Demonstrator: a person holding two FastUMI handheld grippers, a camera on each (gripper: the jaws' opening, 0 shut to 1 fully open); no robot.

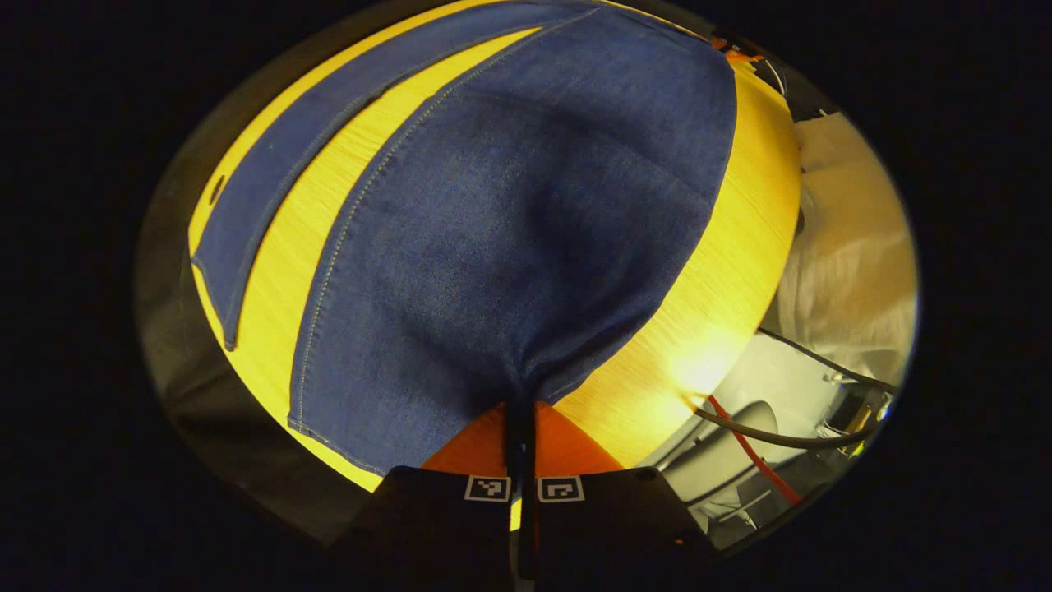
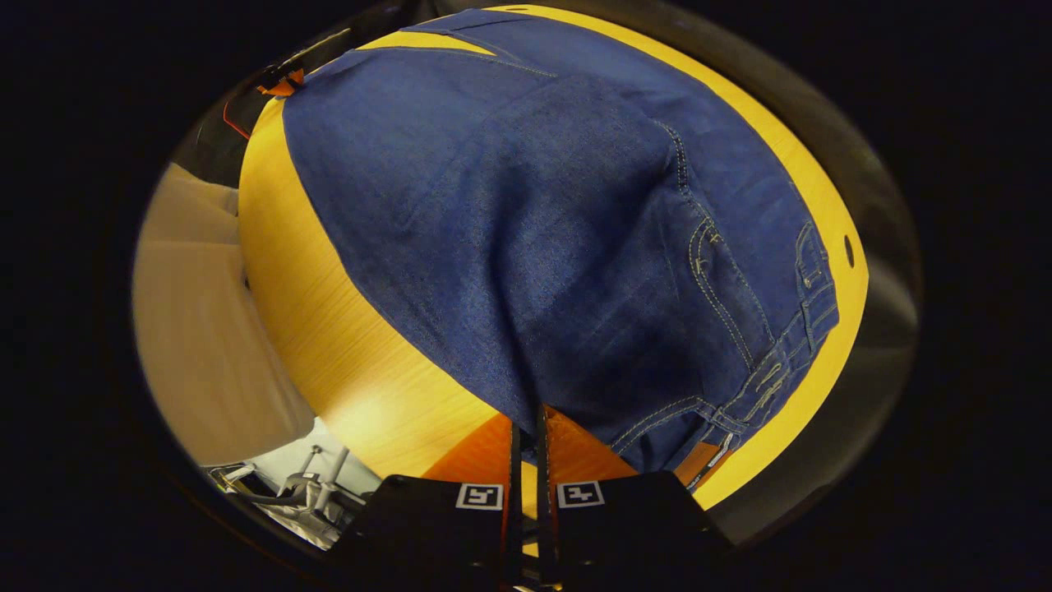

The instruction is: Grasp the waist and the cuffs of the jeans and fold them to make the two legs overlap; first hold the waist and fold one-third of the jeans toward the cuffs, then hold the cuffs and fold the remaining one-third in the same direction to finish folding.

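Note:
Dark blue jeans [image 1: 509, 230] lie on a yellow wooden table [image 1: 707, 312]. In the left gripper view one leg bulges up toward me, its cloth gathered into my left gripper [image 1: 521, 423], which is shut on its edge near the cuff; the other leg [image 1: 279, 173] lies flat at the left. In the right gripper view the jeans [image 2: 534, 230] rise in a fold toward my right gripper [image 2: 526, 432], which is shut on the denim near the waist. The waistband [image 2: 789, 345] with belt loops and pocket stitching lies at the right.
The table's edge runs close to both grippers. White cloth [image 1: 855, 247] and cables [image 1: 781, 436] with metal gear lie beyond the table's edge in the left gripper view. A pale surface [image 2: 197, 329] shows beside the table in the right gripper view. The other gripper [image 2: 279, 80] shows far off.

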